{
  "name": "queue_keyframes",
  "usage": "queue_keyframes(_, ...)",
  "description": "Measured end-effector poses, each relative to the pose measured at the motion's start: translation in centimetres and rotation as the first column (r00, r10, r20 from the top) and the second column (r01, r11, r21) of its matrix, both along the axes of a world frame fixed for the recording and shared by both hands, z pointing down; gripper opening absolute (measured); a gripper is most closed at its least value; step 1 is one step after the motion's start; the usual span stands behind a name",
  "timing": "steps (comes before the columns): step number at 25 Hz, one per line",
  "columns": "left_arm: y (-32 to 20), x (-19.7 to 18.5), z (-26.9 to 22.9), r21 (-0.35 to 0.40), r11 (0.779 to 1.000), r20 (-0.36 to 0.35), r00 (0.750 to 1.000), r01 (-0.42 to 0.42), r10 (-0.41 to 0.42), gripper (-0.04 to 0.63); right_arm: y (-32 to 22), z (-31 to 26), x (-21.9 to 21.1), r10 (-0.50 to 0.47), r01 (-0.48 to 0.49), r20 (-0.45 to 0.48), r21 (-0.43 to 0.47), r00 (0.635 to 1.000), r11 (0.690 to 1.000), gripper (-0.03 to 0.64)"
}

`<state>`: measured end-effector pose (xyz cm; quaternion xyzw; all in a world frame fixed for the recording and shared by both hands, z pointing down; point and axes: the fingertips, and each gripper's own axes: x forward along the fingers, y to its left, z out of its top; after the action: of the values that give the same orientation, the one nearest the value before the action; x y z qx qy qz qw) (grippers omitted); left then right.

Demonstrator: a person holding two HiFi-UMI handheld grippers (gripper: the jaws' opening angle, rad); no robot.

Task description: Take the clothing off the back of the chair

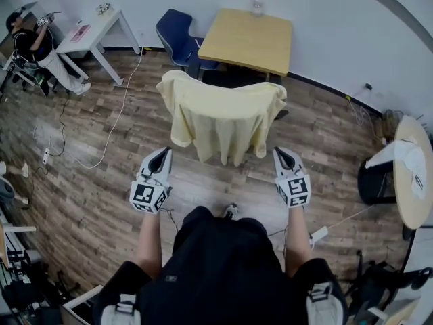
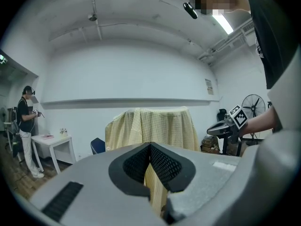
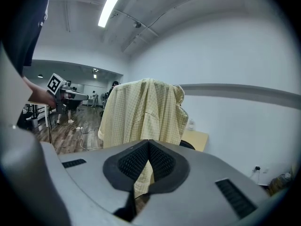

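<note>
A pale yellow checked shirt (image 1: 223, 117) hangs over the back of a chair and hides most of it. My left gripper (image 1: 164, 154) is just short of the shirt's lower left edge, and my right gripper (image 1: 279, 153) is just short of its lower right edge. Neither touches the cloth. In the left gripper view the shirt (image 2: 155, 128) hangs ahead beyond the shut jaws of the left gripper (image 2: 150, 147), with the right gripper (image 2: 220, 129) off to the right. In the right gripper view the shirt (image 3: 141, 119) hangs ahead of the shut, empty right gripper (image 3: 149, 143).
Behind the chair stand a wooden table (image 1: 247, 39) and a blue chair (image 1: 177, 36). At the far left a person (image 1: 34, 49) sits by a white table (image 1: 95, 29). A round table (image 1: 413, 175) stands at the right. Cables (image 1: 101, 147) trail over the wooden floor.
</note>
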<state>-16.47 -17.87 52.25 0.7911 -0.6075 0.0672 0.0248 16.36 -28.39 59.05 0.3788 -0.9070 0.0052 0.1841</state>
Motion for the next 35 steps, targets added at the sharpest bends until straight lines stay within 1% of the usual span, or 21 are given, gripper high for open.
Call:
queue_keyframes(3,-0.3,-0.7,-0.1,-0.004,1.000,-0.005,1.000,0.013,-0.013,0.002,-0.6,-0.1,-0.2,0.001,-0.001,-0.008,-0.001,1.000,1.000,-0.006)
queue_keyframes(8,-1.7,-2.9,-0.5,0.008,1.000,-0.010,1.000,0.019,-0.019,0.002,-1.8,-0.9,-1.3,0.018,-0.018,-0.010,0.019,1.000,1.000,-0.006)
queue_keyframes(15,-6.0,-5.2,-1.4,0.028,1.000,-0.017,1.000,-0.008,0.008,0.002,-4.6,-2.3,-2.4,0.064,-0.064,-0.010,0.034,0.998,0.997,-0.006)
queue_keyframes(20,-9.2,-6.2,-2.2,0.053,0.997,-0.003,0.999,-0.047,0.047,0.002,-6.6,-3.2,-2.6,0.101,-0.100,-0.024,0.055,0.995,0.993,-0.006)
queue_keyframes(23,-10.7,-7.8,-2.2,0.056,0.997,0.004,0.999,-0.048,0.048,0.002,-7.9,-3.6,-3.5,0.112,-0.111,-0.019,0.071,0.993,0.991,-0.006)
queue_keyframes(25,-12.0,-8.3,-2.2,0.061,0.997,0.006,0.999,-0.049,0.048,0.002,-8.9,-4.0,-3.4,0.129,-0.127,-0.021,0.083,0.991,0.988,-0.005)
queue_keyframes(29,-14.0,-9.5,-2.6,0.069,0.995,0.044,0.997,-0.069,0.066,0.002,-10.0,-5.0,-3.5,0.168,-0.164,-0.029,0.110,0.985,0.980,-0.002)
queue_keyframes(33,-15.9,-10.8,-2.8,0.070,0.995,0.073,0.995,-0.073,0.068,0.030,-11.2,-5.7,-3.7,0.195,-0.190,-0.029,0.131,0.980,0.973,0.035)
queue_keyframes(35,-16.6,-11.3,-2.8,0.072,0.994,0.077,0.994,-0.086,0.080,0.061,-11.8,-6.1,-3.7,0.207,-0.202,-0.025,0.144,0.978,0.969,0.047)
